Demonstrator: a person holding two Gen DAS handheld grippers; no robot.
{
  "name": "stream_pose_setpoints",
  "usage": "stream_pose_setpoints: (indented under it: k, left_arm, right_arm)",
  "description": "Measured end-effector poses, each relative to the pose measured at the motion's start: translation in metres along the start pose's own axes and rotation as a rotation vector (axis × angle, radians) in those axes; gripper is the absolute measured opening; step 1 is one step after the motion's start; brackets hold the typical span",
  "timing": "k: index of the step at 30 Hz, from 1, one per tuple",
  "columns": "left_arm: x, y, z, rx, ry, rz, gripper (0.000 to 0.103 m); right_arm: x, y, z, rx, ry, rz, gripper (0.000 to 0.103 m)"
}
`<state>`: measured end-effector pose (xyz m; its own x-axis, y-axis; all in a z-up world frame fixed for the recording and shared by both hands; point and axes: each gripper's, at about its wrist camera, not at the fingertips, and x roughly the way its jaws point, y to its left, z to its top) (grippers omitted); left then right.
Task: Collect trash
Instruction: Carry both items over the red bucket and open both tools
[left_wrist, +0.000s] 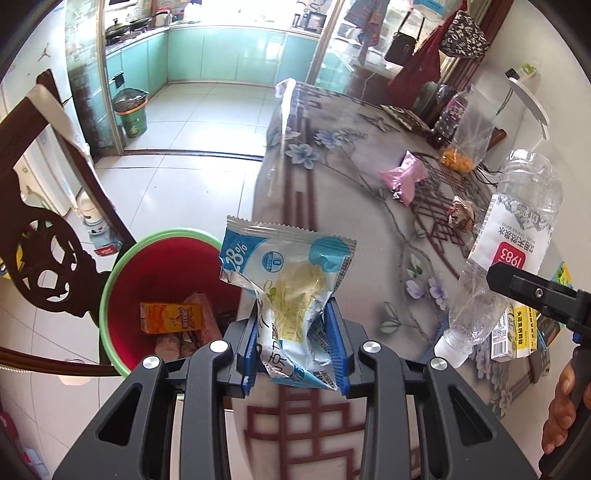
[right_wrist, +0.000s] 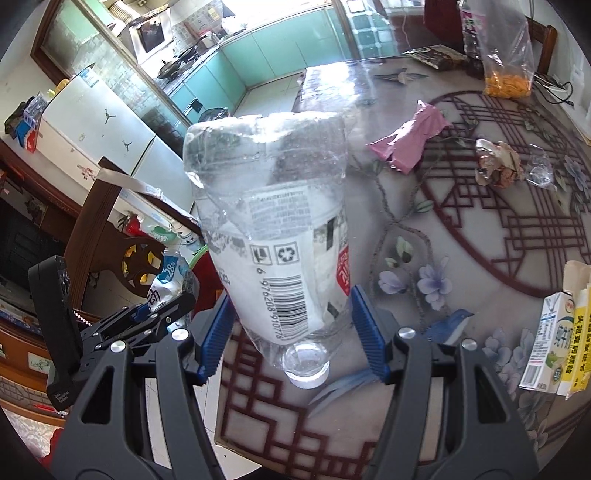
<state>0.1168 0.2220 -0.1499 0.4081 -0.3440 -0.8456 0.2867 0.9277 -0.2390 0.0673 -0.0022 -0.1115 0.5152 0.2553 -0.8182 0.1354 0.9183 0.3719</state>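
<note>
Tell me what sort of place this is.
Most likely a home dining area opening onto a kitchen: a table under a floral cover, a carved wooden chair, and teal kitchen cabinets with pans on the stove beyond.

Bottle label (left_wrist: 511, 254) reads "1983"; wrapper (left_wrist: 284, 295) "28%".

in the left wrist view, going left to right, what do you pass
wooden chair → red bin → snack wrapper in the left gripper → pink packet → plastic bottle → right gripper
</note>
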Motion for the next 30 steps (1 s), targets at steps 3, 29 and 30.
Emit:
stream_pose_setpoints:
  k: [3, 29, 30]
  left_arm:
    - [-0.003, 0.014, -0.001, -0.025, -0.008, 0.014, 0.03]
    - [0.02, 0.119, -0.008, -0.277, 0.044, 0.164, 0.03]
    - [0.022, 0.123, -0.008, -0.286, 0.047, 0.167, 0.03]
  right_arm:
    - [0.007, 0.015, 0.0, -0.033, 0.013, 0.009, 0.061]
    - [0.066, 0.118, 0.02, -0.276, 0.119, 0.157, 0.061]
    - [0.071, 0.122, 0.02, -0.287, 0.131, 0.157, 0.061]
